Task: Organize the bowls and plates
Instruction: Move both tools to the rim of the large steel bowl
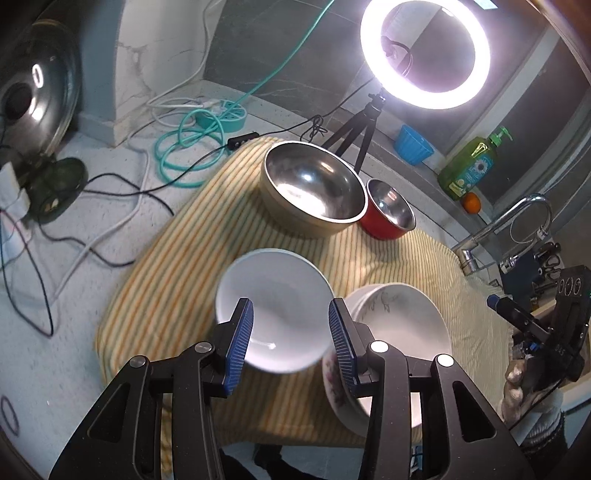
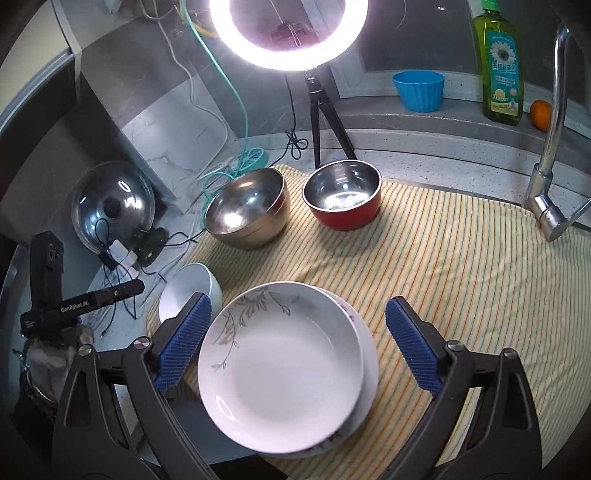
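Note:
A plain white bowl (image 1: 273, 310) (image 2: 190, 291) sits at the left edge of the striped cloth (image 2: 461, 277). My left gripper (image 1: 290, 302) hovers over it, open, pads clear of it. Two white plates are stacked: a grey-leaf plate (image 2: 280, 373) on top of a pink-flowered one (image 2: 369, 369). My right gripper (image 2: 298, 301) is open wide above the stack, one finger on each side, touching nothing. The same stack (image 1: 402, 321) shows to the right in the left wrist view. A large steel bowl (image 1: 314, 188) (image 2: 247, 210) and a red steel-lined bowl (image 1: 389, 210) (image 2: 343, 199) stand upright at the back.
A ring light on a tripod (image 2: 288, 33) stands behind the cloth. To the right are a faucet (image 2: 546, 177), soap bottle (image 2: 502, 62), blue cup (image 2: 419, 90) and an orange (image 2: 541, 114). A pot lid (image 2: 110, 206) and loose cables (image 1: 110, 229) lie on the counter to the left.

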The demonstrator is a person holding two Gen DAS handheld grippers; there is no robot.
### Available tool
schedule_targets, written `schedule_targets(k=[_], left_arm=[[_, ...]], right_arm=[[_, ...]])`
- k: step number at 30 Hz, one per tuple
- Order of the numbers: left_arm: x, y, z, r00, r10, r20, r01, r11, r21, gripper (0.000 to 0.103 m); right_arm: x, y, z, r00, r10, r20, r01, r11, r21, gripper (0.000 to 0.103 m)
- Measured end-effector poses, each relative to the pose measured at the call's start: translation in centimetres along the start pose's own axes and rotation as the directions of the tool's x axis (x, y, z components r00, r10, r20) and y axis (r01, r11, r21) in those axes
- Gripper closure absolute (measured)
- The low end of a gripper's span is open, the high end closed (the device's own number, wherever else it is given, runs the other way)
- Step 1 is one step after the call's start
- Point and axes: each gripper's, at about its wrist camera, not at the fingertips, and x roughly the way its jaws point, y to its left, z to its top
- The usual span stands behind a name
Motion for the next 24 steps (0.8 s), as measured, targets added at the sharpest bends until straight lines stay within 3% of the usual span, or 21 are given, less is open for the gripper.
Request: schedule_targets(k=[5,10,12,16,18,24], left_arm=[[0.7,1.4,2.7,1.0,-0.03,-0.008,0.031,0.999,0.028,0.062],[1.8,2.9,5.5,0.998,-0.055,-0.012,0.055,0.997,0.046,0.062],[2.6,3.4,6.8,0.998,-0.063,-0.018,0.064,0.996,0.055,0.062],[4.9,4.1,9.1,0.995,-0.094,-0.045,0.097,0.993,0.063,0.062],[6.1,4.3,9.9,0.992,-0.105,-0.063,0.109,0.992,0.062,0.062],[9.2,4.7,11.9,0.982,-0.146,-0.116,0.153,0.987,0.056,0.062]], right_arm=[[1.9,1.1,0.6,0.997,-0.066,-0.035,0.068,0.997,0.048,0.006],[3.6,1.7,1.5,0.997,-0.066,-0.034,0.069,0.992,0.105,0.007],[4.4,2.2,2.1,0.998,-0.063,-0.031,0.066,0.991,0.112,0.016],[6.2,3.0,3.3,0.998,-0.055,-0.038,0.06,0.991,0.116,0.019],[7.6,3.3,4.0,0.998,-0.03,-0.058,0.037,0.99,0.133,0.037],[11.6,3.8,5.3,0.993,-0.043,-0.11,0.06,0.987,0.15,0.052]])
